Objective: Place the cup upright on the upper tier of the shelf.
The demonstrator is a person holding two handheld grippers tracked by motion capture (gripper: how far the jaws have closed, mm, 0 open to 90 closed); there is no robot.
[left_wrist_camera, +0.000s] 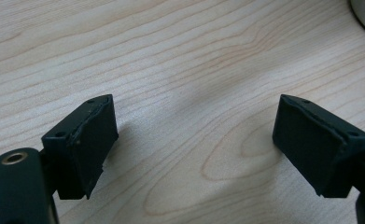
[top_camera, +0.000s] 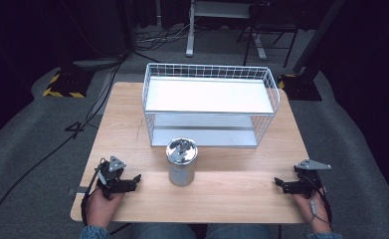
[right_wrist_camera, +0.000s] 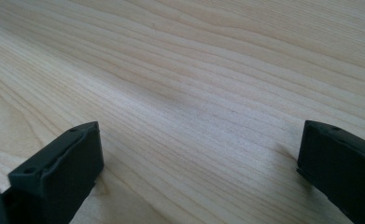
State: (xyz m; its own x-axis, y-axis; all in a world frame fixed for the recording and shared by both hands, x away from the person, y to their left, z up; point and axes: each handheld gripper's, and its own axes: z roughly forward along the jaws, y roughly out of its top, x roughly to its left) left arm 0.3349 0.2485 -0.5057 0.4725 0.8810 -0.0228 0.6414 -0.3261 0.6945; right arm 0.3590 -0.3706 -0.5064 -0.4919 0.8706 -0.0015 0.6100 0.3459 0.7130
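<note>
My wooden table [top_camera: 132,114] carries a white wire basket [top_camera: 209,104], two tiers, at the far side. Grey carpet [top_camera: 28,139] around it, cables [top_camera: 57,144] trailing, yellow-black striped stand base [top_camera: 62,84] far left.

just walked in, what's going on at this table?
A person rests a left gripper and a right gripper on the light wooden table, both open and empty. Between them stands a lidded shiny metal canister, untouched. Behind it sits a white wire two-tier basket shelf. No grasp has begun.
</note>
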